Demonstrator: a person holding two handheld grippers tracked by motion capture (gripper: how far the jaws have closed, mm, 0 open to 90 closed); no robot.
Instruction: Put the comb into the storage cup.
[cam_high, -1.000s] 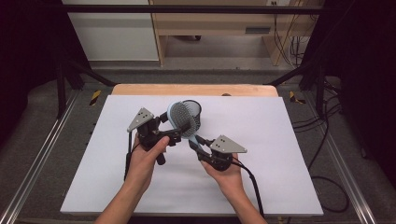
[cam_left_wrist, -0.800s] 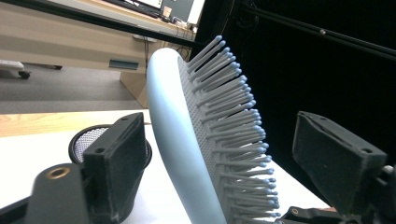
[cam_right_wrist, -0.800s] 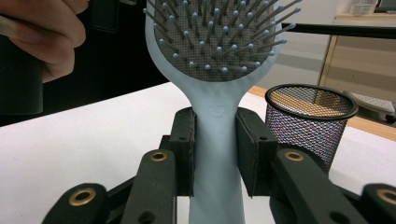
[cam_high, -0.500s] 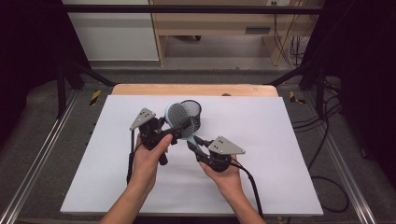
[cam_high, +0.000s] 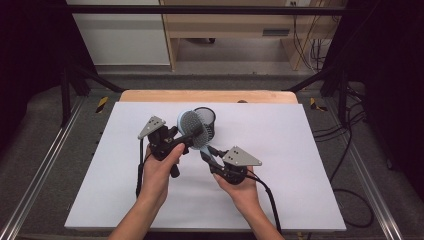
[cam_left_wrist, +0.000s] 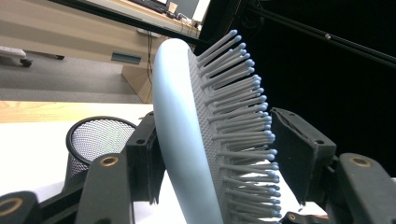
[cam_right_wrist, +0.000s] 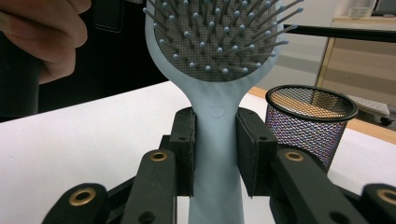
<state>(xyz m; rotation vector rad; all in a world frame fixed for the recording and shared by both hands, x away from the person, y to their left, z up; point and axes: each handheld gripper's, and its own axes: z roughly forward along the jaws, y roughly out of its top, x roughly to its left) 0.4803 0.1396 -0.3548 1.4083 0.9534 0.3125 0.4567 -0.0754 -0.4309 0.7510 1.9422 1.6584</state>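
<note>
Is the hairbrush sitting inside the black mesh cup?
No, the hairbrush is outside the black mesh cup, with its handle pinched in the right claw beside the cup.

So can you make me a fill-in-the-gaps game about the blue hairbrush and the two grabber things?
1. The right gripper is shut on the light blue plastic hairbrush by its ____.
2. The left gripper has just been closing around the brush's ____.
3. The round black wire-mesh cup stands on the ____ table top.

Missing words: handle; head; white
</note>
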